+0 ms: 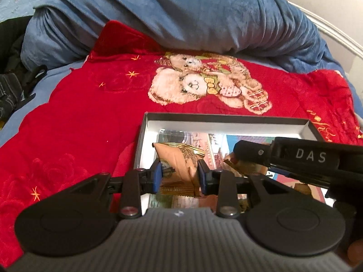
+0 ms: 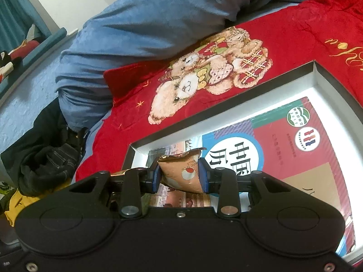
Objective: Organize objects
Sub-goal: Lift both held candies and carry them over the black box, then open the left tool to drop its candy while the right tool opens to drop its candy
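My left gripper [image 1: 180, 176] is shut on a gold-brown snack packet [image 1: 179, 161], held over the near left part of an open grey box [image 1: 226, 119]. The box has a white inside and a colourful book [image 2: 283, 140] lying flat on its floor. My right gripper [image 2: 180, 178] is shut on a second gold-brown snack packet [image 2: 183, 170], also over the box's near left corner. In the left wrist view the right gripper's black body [image 1: 301, 158] reaches in from the right, with its packet [image 1: 238, 162] partly showing beneath it.
The box lies on a red blanket [image 1: 79, 124] printed with teddy bears. A rolled blue blanket [image 1: 158, 15] runs along the far side. Dark clothes [image 2: 45, 158] are heaped off the blanket's left edge, with a yellow item [image 2: 15, 206] beside them.
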